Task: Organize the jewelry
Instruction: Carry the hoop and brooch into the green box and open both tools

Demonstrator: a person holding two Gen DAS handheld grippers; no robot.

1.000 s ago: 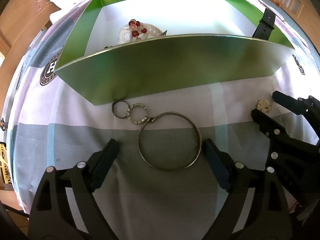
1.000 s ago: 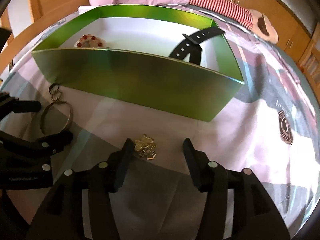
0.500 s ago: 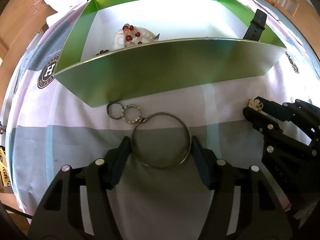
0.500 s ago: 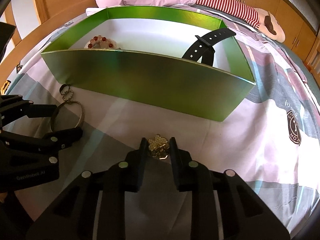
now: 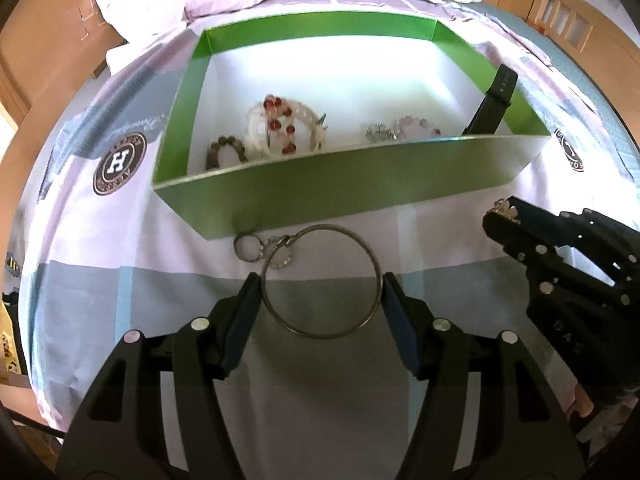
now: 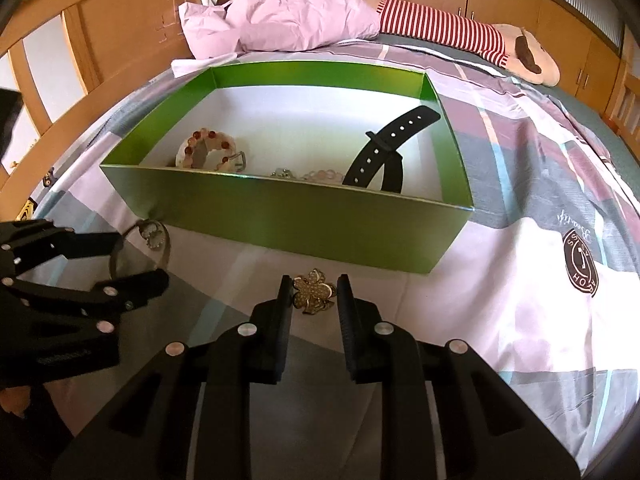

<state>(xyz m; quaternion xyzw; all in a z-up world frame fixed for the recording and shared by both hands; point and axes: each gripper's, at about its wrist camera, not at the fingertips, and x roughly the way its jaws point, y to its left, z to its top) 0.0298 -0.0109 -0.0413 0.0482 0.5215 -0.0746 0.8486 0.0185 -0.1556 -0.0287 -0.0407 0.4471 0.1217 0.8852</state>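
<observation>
the left gripper (image 5: 320,296) clasps the stiff, light, thin metal bangle (image 5: 320,280) at its 3 and 9 o'clock edges, the right gripper (image 6: 314,300) pinches the small gold flower brooch (image 6: 313,291), both just below the green cardboard box (image 5: 360,192) at 12 o'clock.

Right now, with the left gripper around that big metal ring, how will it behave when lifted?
The metal ring looks like thin rigid wire, so it is probably stiff and light. The smaller linked rings will likely dangle and swing. The left gripper touches only its curved edges, so it may slip or pivot.
</observation>
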